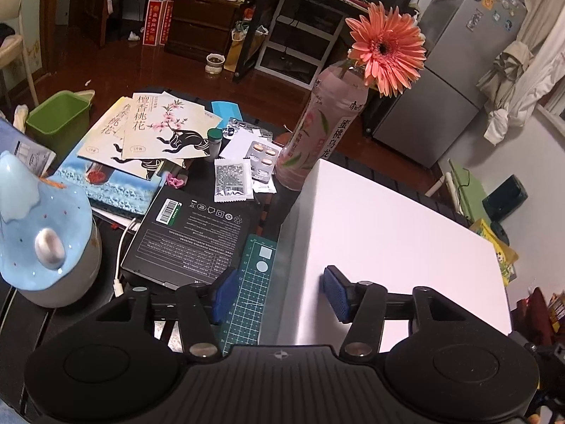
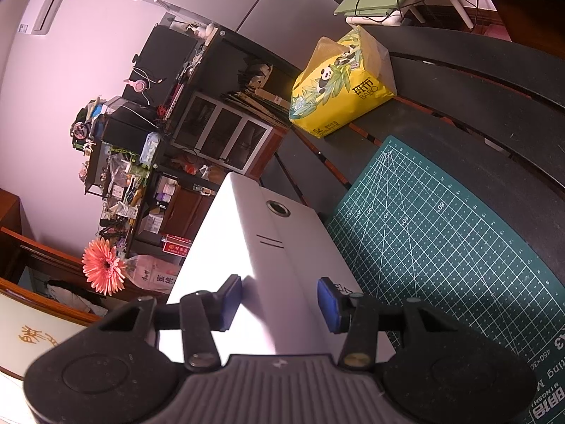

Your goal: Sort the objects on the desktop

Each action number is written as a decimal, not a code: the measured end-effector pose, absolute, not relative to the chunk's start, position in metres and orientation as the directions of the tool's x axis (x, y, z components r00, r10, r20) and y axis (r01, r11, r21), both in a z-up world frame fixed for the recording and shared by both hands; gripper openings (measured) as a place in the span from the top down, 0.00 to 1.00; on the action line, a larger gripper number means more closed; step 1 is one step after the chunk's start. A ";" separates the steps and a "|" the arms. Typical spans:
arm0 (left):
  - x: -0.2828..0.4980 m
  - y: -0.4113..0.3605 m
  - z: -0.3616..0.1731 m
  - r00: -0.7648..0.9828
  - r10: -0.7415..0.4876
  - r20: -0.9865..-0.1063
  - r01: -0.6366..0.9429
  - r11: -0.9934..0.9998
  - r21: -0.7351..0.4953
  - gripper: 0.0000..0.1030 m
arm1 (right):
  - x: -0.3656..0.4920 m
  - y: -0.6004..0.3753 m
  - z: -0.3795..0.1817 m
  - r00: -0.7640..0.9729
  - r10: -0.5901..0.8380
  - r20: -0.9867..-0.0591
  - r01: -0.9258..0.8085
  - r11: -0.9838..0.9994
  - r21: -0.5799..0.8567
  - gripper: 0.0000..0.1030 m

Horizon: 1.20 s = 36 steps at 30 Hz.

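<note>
Left wrist: left gripper jaws wide apart, holding nothing; one pad over the white box, the other over the green cutting mat. Box sits on the dark table, just beside the pink tea bottle with the orange flower. Pill packs, black carton and booklets lie left of it.

Right wrist: right gripper straddles the box's spine end, pads spread, contact unclear. Mat to its right, tissue pack well beyond.

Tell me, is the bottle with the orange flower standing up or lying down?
Standing up. In the left wrist view the pink bottle sits on its base on the dark table, neck at the top, with the flower sticking out above it.
</note>
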<state>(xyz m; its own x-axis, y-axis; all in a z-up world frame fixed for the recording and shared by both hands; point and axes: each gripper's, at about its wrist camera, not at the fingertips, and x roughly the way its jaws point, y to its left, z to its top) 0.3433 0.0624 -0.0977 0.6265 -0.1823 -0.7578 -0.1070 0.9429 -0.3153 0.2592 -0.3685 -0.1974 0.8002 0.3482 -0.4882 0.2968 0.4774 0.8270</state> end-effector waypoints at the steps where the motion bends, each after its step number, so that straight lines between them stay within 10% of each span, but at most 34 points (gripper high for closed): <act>1: 0.342 0.063 -0.095 0.620 -0.178 -0.764 -0.110 0.944 -0.310 0.55 | 0.259 -0.369 -0.198 0.800 0.350 -0.488 0.297 0.477 0.827 0.56; 36: 0.308 0.059 -0.086 0.461 -0.117 -0.880 -0.123 0.973 -0.194 0.39 | 0.261 -0.373 -0.201 0.793 0.366 -0.487 0.310 0.444 0.840 0.52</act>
<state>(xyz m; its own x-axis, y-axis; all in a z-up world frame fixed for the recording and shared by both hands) 0.3081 0.0586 -0.0857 0.4606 -0.1174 -0.8798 -0.1231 0.9732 -0.1943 0.2608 -0.3726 -0.2015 0.7932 0.3661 -0.4866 0.3105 0.4442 0.8404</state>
